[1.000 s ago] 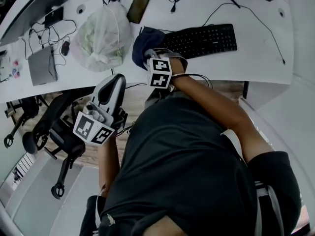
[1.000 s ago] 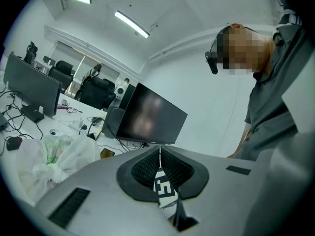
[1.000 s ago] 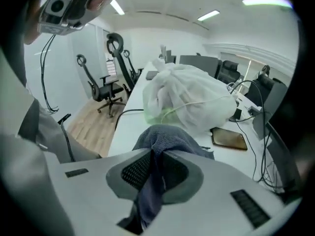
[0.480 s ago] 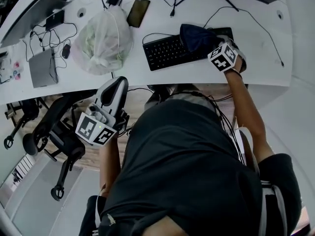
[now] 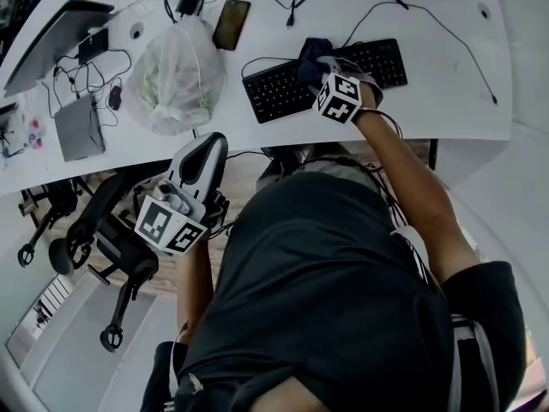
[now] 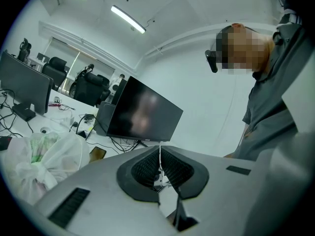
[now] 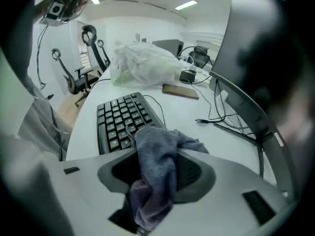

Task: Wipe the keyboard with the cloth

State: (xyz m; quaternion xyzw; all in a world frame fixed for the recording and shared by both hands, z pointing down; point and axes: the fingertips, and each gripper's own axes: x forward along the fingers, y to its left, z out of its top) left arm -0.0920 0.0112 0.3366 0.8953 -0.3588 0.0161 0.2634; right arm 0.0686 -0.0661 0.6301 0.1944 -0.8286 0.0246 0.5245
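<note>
Right gripper [image 5: 324,74]: jaws pinched on the cloth [image 7: 156,166], a grey-blue wad bunched deep between them. One loose fold flops forward onto the keys. The deep bite looks deliberate, likely so that the fabric does not pull free when dragged.

Cloth sits on the keyboard [image 5: 279,91] about its middle. The left stretch of keys is bare, and the right end shows beyond the gripper. Contact looks like a press down onto the keys, which suits wiping. How much is already wiped cannot be told.

Keyboard lies slantwise on the white desk [image 5: 446,93], near its front edge and within easy reach of the right arm.

Left gripper [image 6: 159,173]: jaws pressed together, nothing between them. It hangs off the desk, well short of the keyboard on the person's side, above an office chair [image 5: 103,230]. Judged idle, since the wipe needs one hand only.

Left of the keyboard: a plastic bag [image 5: 176,71], bulky. Just behind the keyboard's left end: a phone [image 5: 232,24]. Both stand apart from the keyboard, outside the likely stroke.
</note>
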